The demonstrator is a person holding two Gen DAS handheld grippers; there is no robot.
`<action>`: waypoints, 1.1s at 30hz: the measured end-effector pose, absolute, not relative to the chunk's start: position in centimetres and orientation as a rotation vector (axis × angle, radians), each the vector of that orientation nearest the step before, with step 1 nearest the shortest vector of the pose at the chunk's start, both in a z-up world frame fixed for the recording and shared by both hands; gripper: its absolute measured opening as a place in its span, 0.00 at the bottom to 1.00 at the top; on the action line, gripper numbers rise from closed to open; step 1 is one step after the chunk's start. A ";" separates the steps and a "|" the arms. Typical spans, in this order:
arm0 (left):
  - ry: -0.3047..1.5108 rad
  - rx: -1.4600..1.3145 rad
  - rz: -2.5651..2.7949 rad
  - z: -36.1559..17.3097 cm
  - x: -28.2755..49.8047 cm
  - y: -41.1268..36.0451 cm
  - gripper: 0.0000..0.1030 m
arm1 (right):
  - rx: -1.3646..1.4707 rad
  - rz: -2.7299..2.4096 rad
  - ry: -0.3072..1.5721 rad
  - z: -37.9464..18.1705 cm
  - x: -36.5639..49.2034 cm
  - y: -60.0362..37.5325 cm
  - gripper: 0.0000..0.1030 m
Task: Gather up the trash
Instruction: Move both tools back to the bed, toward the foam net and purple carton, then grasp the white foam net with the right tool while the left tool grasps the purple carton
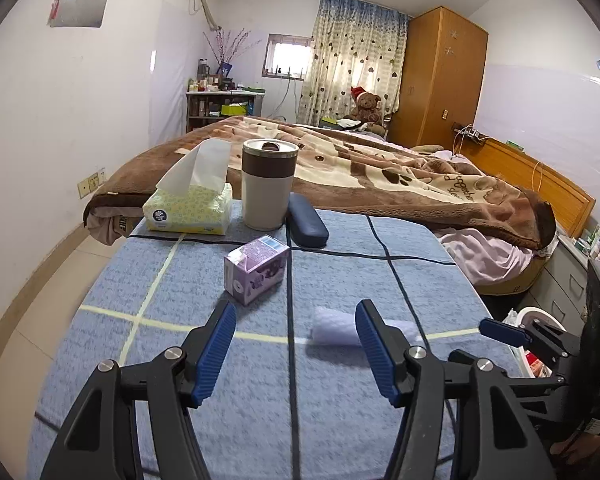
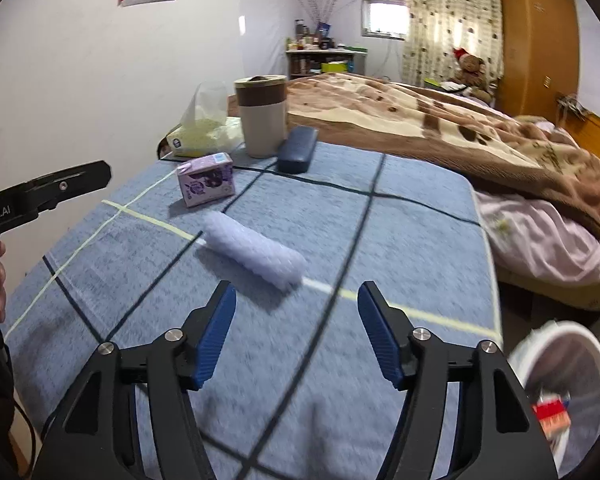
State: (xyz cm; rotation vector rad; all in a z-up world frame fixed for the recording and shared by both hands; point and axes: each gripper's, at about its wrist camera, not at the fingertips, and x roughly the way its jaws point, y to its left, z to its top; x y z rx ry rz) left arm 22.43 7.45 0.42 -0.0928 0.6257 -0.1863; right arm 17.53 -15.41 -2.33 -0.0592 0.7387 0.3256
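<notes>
Right gripper (image 2: 296, 332): your black two-finger tool with ribbed blue pads, nearest the lens, fingers spread wide and holding nothing, hovering over the blue checked cloth (image 2: 400, 240) that covers the table.
Left gripper (image 1: 296, 344): same build, fingers likewise spread and empty, hovering over the same cloth.
Trash, roll: a pale lilac quilted roll, soft plastic or paper by its look (image 2: 252, 252), lies flat on the cloth just ahead of your right fingertips, angled from far left to near right. In the left wrist view it sits just beyond the right-hand finger, partly hidden behind it.
Trash, carton: a small purple drink carton with cartoon print (image 1: 256, 270) stands just ahead of your left-hand finger on the left tool, slightly leftward.
Bin: a white round wastebasket (image 2: 572, 344) sits below and right of your right fingers, off the table edge, with red and white scraps already inside.
Not trash, likely: a yellow tissue pack (image 1: 188, 212), a beige tumbler with brown band (image 1: 266, 184) and a navy glasses case (image 1: 306, 220), well beyond both sets of fingers.
Step in hand: probably picking up the roll with the right tool.
How to do it well: turn your fingers across the roll's short width, lower until both pads straddle its middle, and squeeze gently because it looks crushable.
Risk: the image is smeared, so slow down before closing.
</notes>
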 end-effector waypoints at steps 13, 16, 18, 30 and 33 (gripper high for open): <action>0.690 -0.063 -0.195 -2.4 30.6 10.3 0.62 | -0.218 0.394 0.784 -4.5 22.1 -11.0 0.63; 0.707 -0.047 -0.203 -3.5 32.1 10.5 0.62 | -0.209 0.404 0.808 -4.8 22.9 -11.1 0.63; 0.714 -0.055 -0.210 -3.9 32.8 10.6 0.62 | -0.213 0.408 0.823 -5.2 23.3 -11.1 0.63; 0.773 0.043 -0.254 -6.2 37.1 8.4 0.62 | -0.097 0.361 0.890 -6.0 24.9 -12.9 0.63; 0.778 0.070 -0.236 -6.6 37.7 7.8 0.62 | -0.075 0.353 0.900 -6.2 25.3 -13.2 0.49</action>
